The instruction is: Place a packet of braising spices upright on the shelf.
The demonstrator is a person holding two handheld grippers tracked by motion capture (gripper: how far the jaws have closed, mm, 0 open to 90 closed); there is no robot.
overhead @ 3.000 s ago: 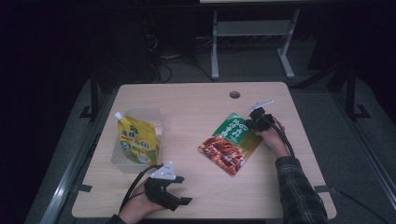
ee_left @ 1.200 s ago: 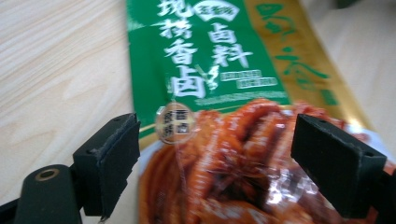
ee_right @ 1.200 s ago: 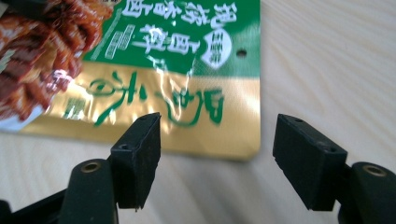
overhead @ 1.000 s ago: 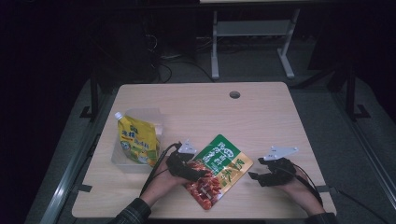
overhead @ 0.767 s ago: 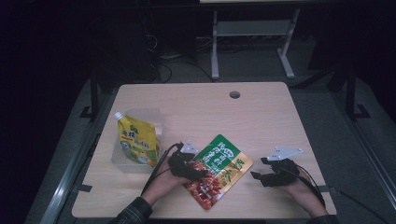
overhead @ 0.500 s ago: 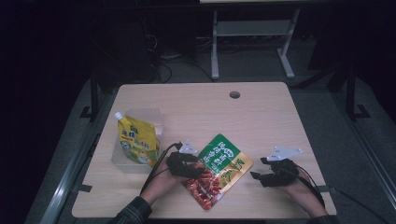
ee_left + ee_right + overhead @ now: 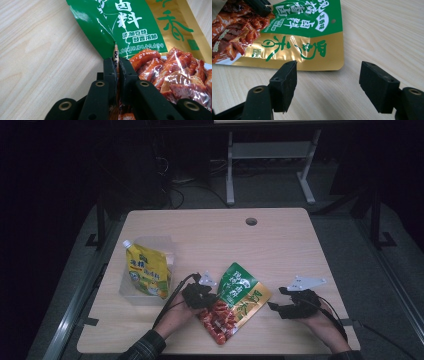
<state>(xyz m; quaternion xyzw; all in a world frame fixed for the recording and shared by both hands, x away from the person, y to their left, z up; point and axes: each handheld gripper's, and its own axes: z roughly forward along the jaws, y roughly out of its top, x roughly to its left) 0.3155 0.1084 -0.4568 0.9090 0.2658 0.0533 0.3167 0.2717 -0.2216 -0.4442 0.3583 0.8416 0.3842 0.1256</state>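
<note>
Two handheld grippers work at a pale wooden table [image 7: 215,232], each held by a person whose forearms come in over the near edge. Between them, close to the near edge and a little right of its middle, lies a flat sauce pouch [image 7: 235,301], green and gold with a picture of red braised meat, set at a slant to the table edges.

The left gripper [image 7: 204,296] sits at the pouch's left side. Its two black jaws are pressed together on the pouch's edge, and the left gripper view shows the thin foil pinched between them, creased upward from the wood [image 7: 37,50].

The right gripper [image 7: 276,306] rests just right of the pouch, near the table's near right corner, a grey three-cornered plate on top. Its jaws stand wide apart with nothing between them. In the right gripper view the pouch's gold corner [image 7: 322,60] lies just beyond them, not touching.

Along the left edge of the table stands a clear plastic bin [image 7: 129,292], well apart from the sauce pouch. A yellow spouted refill pouch [image 7: 147,272] leans inside it, white cap pointing to the far left. A round cable hole [image 7: 251,221] sits near the far edge.
</note>
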